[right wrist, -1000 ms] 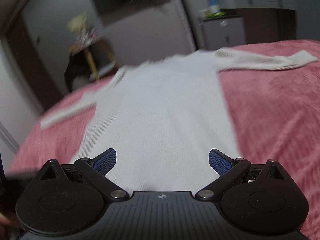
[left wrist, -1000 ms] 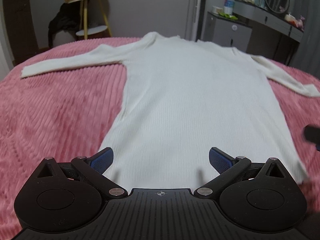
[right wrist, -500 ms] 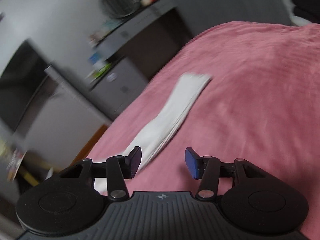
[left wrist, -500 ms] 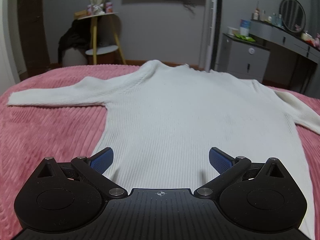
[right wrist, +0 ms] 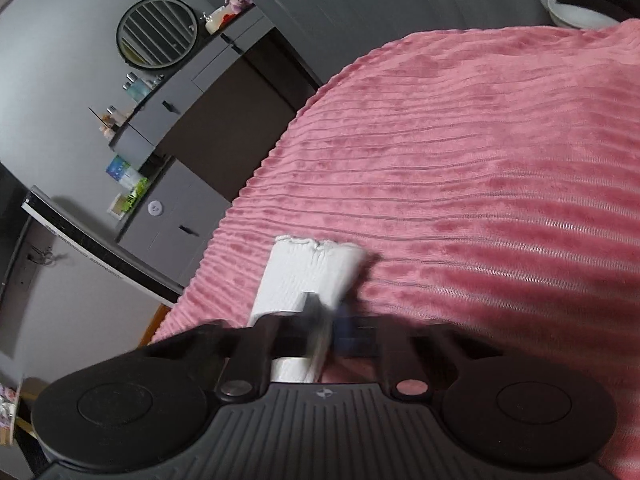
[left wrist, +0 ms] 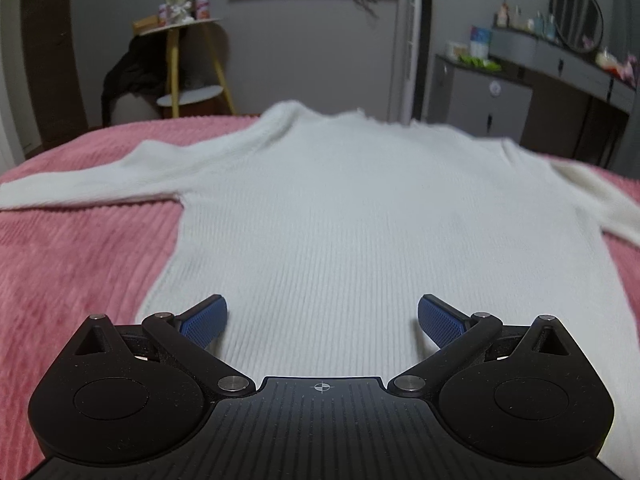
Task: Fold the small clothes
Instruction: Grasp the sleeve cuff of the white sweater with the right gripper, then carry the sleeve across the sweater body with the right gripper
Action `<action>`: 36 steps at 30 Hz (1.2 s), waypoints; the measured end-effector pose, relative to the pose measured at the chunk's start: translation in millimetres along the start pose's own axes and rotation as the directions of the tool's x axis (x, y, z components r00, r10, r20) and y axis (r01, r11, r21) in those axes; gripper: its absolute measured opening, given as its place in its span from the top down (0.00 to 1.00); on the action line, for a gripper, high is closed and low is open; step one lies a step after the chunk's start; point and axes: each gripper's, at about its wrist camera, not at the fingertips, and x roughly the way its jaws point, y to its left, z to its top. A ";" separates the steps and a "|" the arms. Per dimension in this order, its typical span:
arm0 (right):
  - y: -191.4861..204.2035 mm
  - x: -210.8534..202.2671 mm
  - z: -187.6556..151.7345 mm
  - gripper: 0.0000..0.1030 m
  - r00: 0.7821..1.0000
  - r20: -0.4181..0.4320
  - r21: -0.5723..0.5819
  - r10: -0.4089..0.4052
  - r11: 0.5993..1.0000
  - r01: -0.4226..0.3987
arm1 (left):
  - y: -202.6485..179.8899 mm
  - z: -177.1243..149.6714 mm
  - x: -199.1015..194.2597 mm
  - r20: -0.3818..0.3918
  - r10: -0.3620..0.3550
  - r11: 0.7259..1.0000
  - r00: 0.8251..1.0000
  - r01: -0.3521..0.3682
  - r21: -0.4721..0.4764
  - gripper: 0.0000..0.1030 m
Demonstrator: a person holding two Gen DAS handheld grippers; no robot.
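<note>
A white ribbed sweater point(left wrist: 360, 216) lies spread flat on the pink bed cover point(left wrist: 72, 264), body smooth, collar toward the far wall and both sleeves stretched out to the sides. No fold has been made in it as far as I can see, so the job looks to be only at its beginning.

The left hand-held gripper point(left wrist: 322, 318) hovers low over the hem end of the body with its blue pads point(left wrist: 204, 318) set wide apart and nothing between them; it holds no cloth.

The right hand-held gripper point(right wrist: 320, 320) is out at the end of the right sleeve point(right wrist: 308, 276). Its jaws have just been closing, and they now stand together, pinched on the sleeve a little behind the frilled cuff. The fingers are smeared by motion in that view, so I cannot make out how much cloth is caught, but the white knit runs between them and out beyond the tips, where the cuff rests on the cover.

I judge this to be the first real step: taking the right sleeve so it can be carried across the body. Left to do, by my reckoning, are that sleeve, the left sleeve, and then the body itself, doubled from hem toward collar. The dresser point(right wrist: 192, 80) and side stand point(left wrist: 188, 60) play no part.
</note>
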 end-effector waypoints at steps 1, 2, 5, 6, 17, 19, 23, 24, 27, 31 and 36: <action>2.8 -4.7 -1.3 0.94 1.000 0.016 -0.014 -0.003 1.000 0.003 | 0.0 -1.8 1.2 -0.009 0.008 1.000 1.000 -0.008 0.005 0.00; 11.0 -10.5 -2.1 0.95 0.999 0.036 -0.047 -0.004 0.999 0.006 | 0.9 -2.5 2.2 -0.017 0.011 1.000 1.000 -0.011 0.007 0.00; 44.6 -40.0 -15.5 0.95 0.994 0.107 -0.243 0.021 0.970 0.005 | 5.7 -2.2 2.7 -0.052 0.001 1.000 0.999 -0.001 -0.003 0.00; 58.7 -52.1 -23.4 0.95 0.990 0.135 -0.328 0.036 0.945 0.011 | 7.6 -2.1 1.9 -0.055 -0.003 1.000 0.998 0.003 -0.008 0.00; 199.0 -142.1 -213.1 0.95 0.931 0.018 -0.819 0.364 0.539 -0.195 | 40.2 8.1 -25.5 0.007 -0.016 0.996 1.000 0.016 -0.085 0.00; 215.4 -140.5 -257.7 0.95 0.925 -0.056 -0.839 0.377 0.484 -0.248 | 48.6 12.1 -32.1 0.036 -0.028 0.994 0.999 0.032 -0.104 0.00; 233.7 -130.5 -328.8 0.94 0.936 -0.136 -0.869 0.325 0.414 -0.270 | 62.0 20.6 -32.5 0.028 -0.073 0.986 0.997 0.076 -0.148 0.00; 237.3 -129.6 -341.2 0.93 0.942 -0.152 -0.868 0.299 0.415 -0.272 | 64.4 22.9 -31.3 0.023 -0.088 0.983 0.996 0.090 -0.161 0.00; 237.7 -130.3 -351.9 0.66 0.953 -0.196 -0.845 0.231 0.454 -0.284 | 69.0 31.1 -25.8 0.012 -0.154 0.967 0.988 0.153 -0.202 0.00; 215.4 -151.3 -314.0 0.58 0.953 -0.161 -0.646 0.258 0.702 -0.299 | 57.6 48.3 -10.3 -0.007 -0.315 0.920 0.949 0.303 -0.248 0.00; 175.4 -162.9 -273.4 0.58 0.971 -0.105 -0.359 0.214 0.903 -0.237 | 6.3 79.1 23.4 -0.082 -0.468 0.871 0.880 0.444 -0.207 0.00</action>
